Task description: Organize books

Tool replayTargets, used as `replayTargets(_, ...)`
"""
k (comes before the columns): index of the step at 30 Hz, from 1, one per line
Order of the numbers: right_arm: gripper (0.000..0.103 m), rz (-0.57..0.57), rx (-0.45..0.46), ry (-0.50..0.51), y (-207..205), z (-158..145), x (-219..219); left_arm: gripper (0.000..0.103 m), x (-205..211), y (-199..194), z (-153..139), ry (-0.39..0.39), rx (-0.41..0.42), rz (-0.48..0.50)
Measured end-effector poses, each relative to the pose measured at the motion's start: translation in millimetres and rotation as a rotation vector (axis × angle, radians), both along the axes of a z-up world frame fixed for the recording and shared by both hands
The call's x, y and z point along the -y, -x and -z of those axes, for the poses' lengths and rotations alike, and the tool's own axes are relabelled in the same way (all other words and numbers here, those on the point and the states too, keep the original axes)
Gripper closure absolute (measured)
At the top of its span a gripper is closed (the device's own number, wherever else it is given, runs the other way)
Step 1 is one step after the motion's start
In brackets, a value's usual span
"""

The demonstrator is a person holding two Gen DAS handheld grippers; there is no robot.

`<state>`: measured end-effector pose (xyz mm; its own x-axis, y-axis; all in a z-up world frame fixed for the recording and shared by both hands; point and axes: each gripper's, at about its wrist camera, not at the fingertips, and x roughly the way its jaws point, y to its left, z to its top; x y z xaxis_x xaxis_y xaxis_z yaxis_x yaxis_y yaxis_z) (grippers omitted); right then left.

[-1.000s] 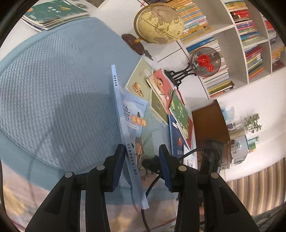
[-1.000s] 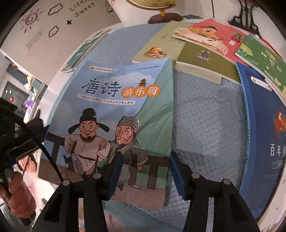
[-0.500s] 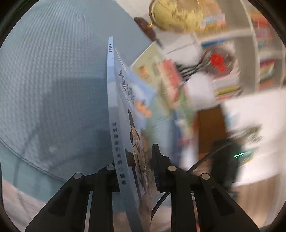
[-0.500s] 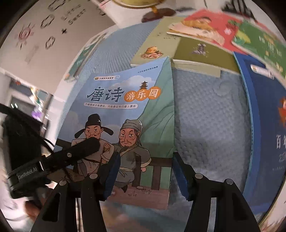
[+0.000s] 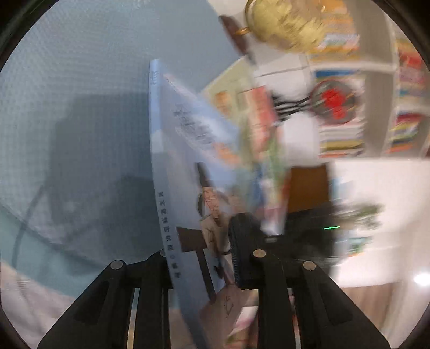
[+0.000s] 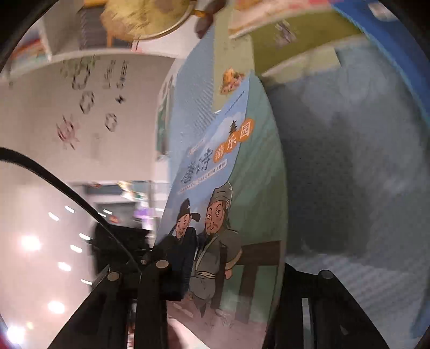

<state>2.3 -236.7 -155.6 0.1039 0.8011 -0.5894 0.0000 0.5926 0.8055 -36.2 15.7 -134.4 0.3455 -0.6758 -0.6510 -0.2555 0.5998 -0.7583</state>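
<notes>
A light blue picture book (image 5: 185, 171) with two cartoon men on its cover stands on edge between the fingers of my left gripper (image 5: 201, 257), which is shut on its lower spine end. The same book (image 6: 228, 204) fills the middle of the right wrist view, tilted up off the blue mat (image 6: 362, 166). My right gripper (image 6: 231, 279) has its jaws wide apart around the book's lower edge; whether it grips the book I cannot tell. Both views are motion-blurred.
Several other books (image 5: 258, 112) lie fanned on the mat beyond. A globe (image 5: 290, 24) stands behind them. A white bookshelf (image 5: 376, 88) full of books is at the right. A green book (image 6: 293, 45) and a dark blue book (image 6: 389, 45) lie at the far side.
The left gripper has closed on the blue book and lifted it upright off the mat. The book has tilted steeply in the right wrist view.
</notes>
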Motion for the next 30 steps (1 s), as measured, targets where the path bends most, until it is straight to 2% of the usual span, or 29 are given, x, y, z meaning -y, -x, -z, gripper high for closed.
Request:
replayTargets(2, 0.072, -0.045, 0.072, 0.113, 5.0, -8.9, -10.2, 0.071, 5.4, 1.3, -1.8, -0.119, 0.0, 0.032)
replayTargets(3, 0.072, -0.079, 0.118, 0.186, 9.5, -14.2, -21.0, 0.071, 7.8, 2.0, -2.1, -0.163, -0.004, 0.049)
replayTargets(7, 0.072, -0.156, 0.205, 0.32, 17.5, -21.0, -42.9, 0.073, 14.4, 4.3, -1.1, -0.264, 0.014, 0.09)
replayTargets(9, 0.072, -0.191, 0.267, 0.389, 22.2, -25.5, -54.1, 0.073, 21.1, 5.2, -5.4, -0.337, 0.053, 0.105)
replayTargets(10, 0.072, -0.205, 0.294, 0.416, 24.5, -28.1, -59.1, 0.073, 27.6, 7.0, -11.4, -0.41, 0.091, 0.126)
replayTargets(13, 0.072, -0.24, 0.379, 0.487, 29.4, -38.5, -76.0, 0.076, 35.1, 10.4, -25.5, -0.548, 0.165, 0.161)
replayTargets(20, 0.072, -0.257, 0.5, 0.516, 36.3, -72.2, -97.1, 0.075, 7.8, 3.0, -49.3, -0.583, 0.234, 0.145)
replayTargets(25, 0.072, -0.241, 0.522, 0.48, 23.7, -90.6, -122.1, 0.075, -32.6, -1.3, -67.8, -0.532, 0.262, 0.116)
replayTargets(30, 0.071, -0.246, 0.571, 0.468, 5.0, -113.6, -161.7, 0.075, -71.7, -20.3, -81.1, -0.525, 0.29, 0.087)
